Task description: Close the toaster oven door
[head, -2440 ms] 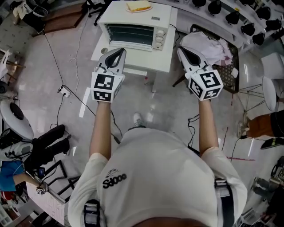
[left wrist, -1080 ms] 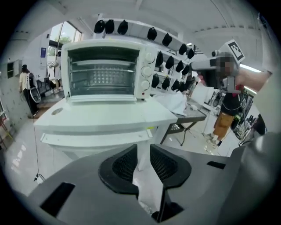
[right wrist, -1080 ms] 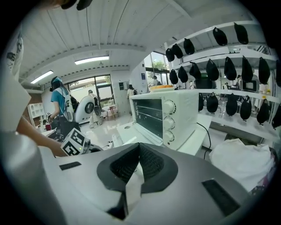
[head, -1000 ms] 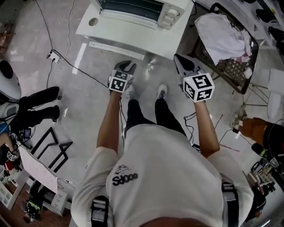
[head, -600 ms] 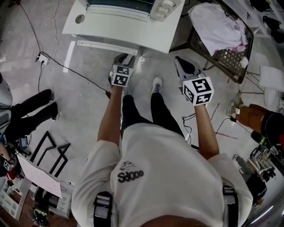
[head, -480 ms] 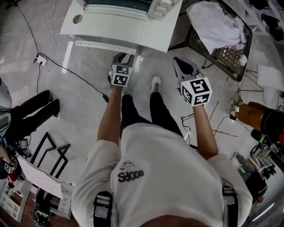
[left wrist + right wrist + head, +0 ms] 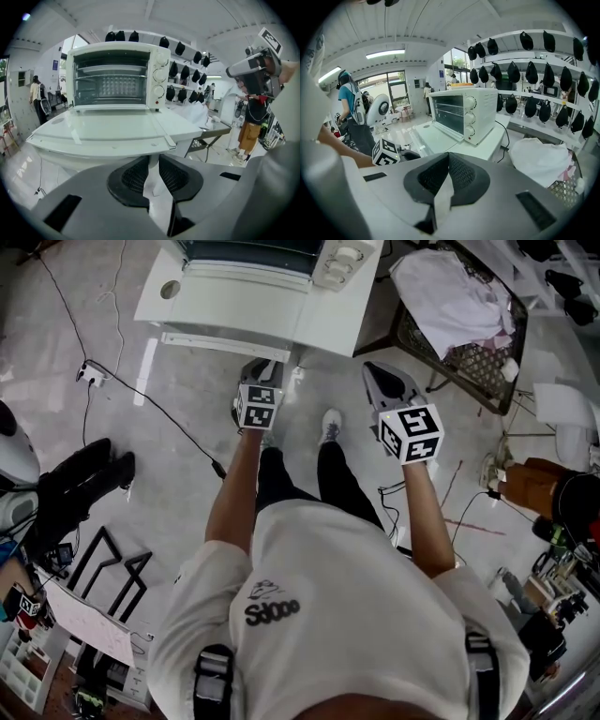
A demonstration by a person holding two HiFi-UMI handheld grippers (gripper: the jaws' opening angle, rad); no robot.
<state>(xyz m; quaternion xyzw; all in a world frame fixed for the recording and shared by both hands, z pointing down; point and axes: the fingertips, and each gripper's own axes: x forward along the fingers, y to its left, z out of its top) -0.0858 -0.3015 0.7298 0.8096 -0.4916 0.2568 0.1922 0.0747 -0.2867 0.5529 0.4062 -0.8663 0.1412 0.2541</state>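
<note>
The right gripper's [image 7: 448, 157] jaws meet at their tips, nothing between them. Beyond, a white toaster oven [image 7: 461, 115] stands on a white table [image 7: 490, 149]; white cloth [image 7: 539, 160] lies to its right.

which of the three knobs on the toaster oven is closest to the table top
The bottom knob of the column on the toaster oven, beside its window. The other two sit stacked directly above it, farther from the white table.
</note>
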